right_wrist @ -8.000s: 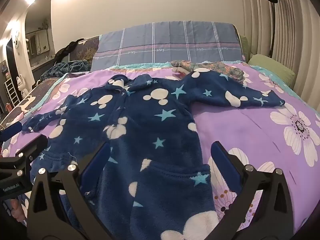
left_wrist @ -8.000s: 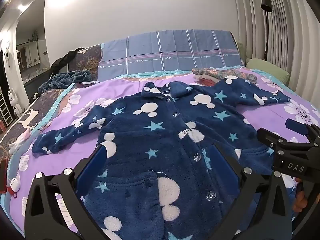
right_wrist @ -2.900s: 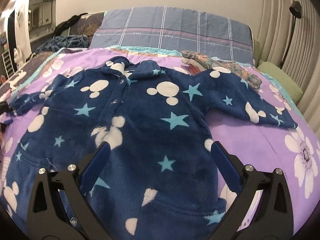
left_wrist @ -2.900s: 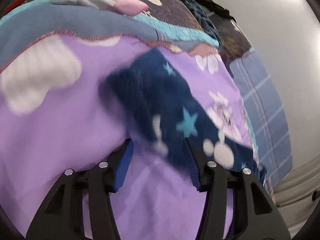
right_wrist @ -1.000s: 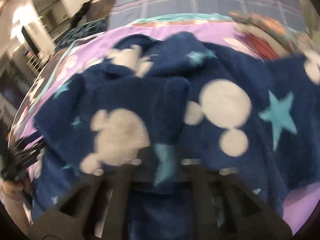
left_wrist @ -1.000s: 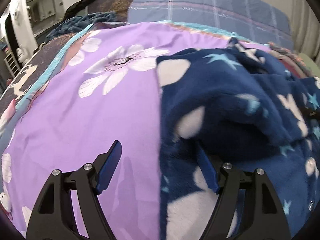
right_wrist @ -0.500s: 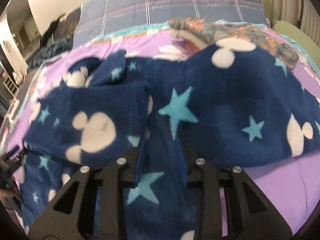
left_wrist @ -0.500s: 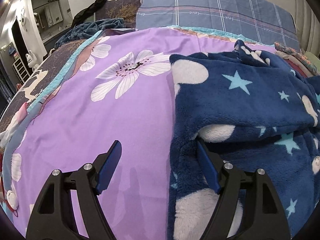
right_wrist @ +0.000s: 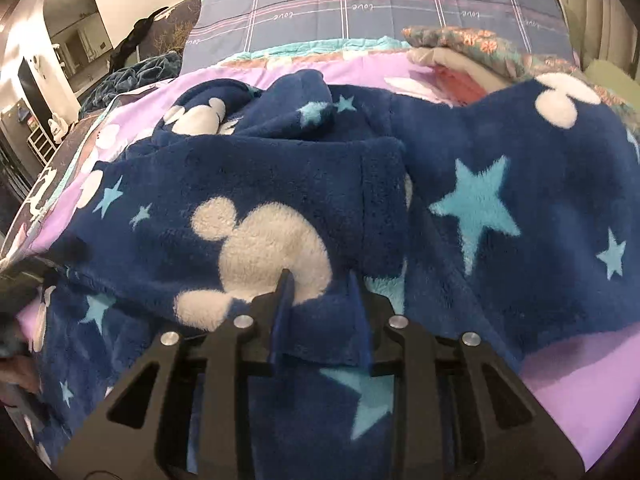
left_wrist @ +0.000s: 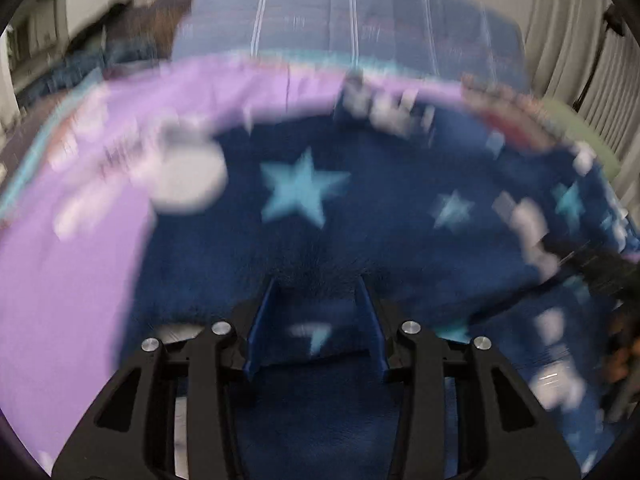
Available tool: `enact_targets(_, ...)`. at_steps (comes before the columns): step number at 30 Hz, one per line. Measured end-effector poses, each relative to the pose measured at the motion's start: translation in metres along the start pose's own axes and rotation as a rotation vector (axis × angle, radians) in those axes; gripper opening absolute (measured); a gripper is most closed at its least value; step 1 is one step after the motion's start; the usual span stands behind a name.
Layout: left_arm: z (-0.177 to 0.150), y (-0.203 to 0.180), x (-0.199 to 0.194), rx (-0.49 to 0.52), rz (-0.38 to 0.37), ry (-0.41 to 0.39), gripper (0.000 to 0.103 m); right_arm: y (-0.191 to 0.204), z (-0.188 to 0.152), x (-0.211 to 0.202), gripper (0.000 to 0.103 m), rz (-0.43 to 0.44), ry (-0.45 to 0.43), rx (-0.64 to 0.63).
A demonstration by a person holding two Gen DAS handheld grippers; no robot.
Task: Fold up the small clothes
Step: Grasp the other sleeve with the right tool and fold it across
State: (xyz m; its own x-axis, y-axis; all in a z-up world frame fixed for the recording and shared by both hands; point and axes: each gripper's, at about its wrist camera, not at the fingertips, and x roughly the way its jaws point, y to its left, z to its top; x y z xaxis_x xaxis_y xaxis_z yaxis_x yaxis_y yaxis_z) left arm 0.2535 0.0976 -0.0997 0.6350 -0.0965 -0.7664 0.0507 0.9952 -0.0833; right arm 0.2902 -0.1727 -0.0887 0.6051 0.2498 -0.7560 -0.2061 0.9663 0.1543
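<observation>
Right wrist: right tool (right_wrist: 320,284) angled down, straddling sleeve (right_wrist: 260,216).

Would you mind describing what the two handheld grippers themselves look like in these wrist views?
Both look alike. The left gripper and right gripper each have matte black angular arms with triangular cut-outs and round silver screw heads. Their fingers are flat blue blades. No cable, marking or sleeve is readable here.

Navy fleece jacket (right_wrist: 280,208), stars and white mouse-heads, sleeve folded across front
</observation>
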Motion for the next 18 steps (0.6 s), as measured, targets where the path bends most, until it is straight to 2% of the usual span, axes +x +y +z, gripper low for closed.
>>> enact_targets(2,0.003,0.001,-0.005,-0.008,-0.007,-0.007,0.044,0.001,0.000,0.002,0.030,0.000,0.004,-0.009)
enact_targets(7,0.003,-0.008,-0.007,0.027,0.028,0.007,0.046,-0.001,-0.001,0.003,0.030,0.022,0.000,0.011)
enact_targets(8,0.007,-0.009,-0.013,0.022,0.004,0.004,0.049,-0.003,0.000,-0.002,0.029,0.030,-0.004,0.025)
enact_targets(10,0.018,-0.018,-0.031,0.029,-0.071,-0.040,0.050,-0.011,0.003,-0.016,0.027,0.063,-0.020,0.072)
enact_targets(13,0.033,-0.037,-0.046,0.093,-0.021,-0.129,0.059,-0.017,0.019,-0.023,0.027,0.091,-0.045,0.113)
enact_targets(16,0.047,-0.047,-0.033,0.054,-0.058,-0.110,0.059,-0.019,0.039,-0.013,0.027,0.147,-0.045,0.139)
enact_targets(17,0.048,-0.050,-0.021,0.037,-0.069,-0.085,0.059,-0.021,0.043,-0.004,0.027,0.121,-0.045,0.133)
enact_targets(18,0.046,-0.053,-0.009,0.042,-0.052,-0.064,0.062,-0.023,0.045,0.010,0.026,0.058,-0.028,0.125)
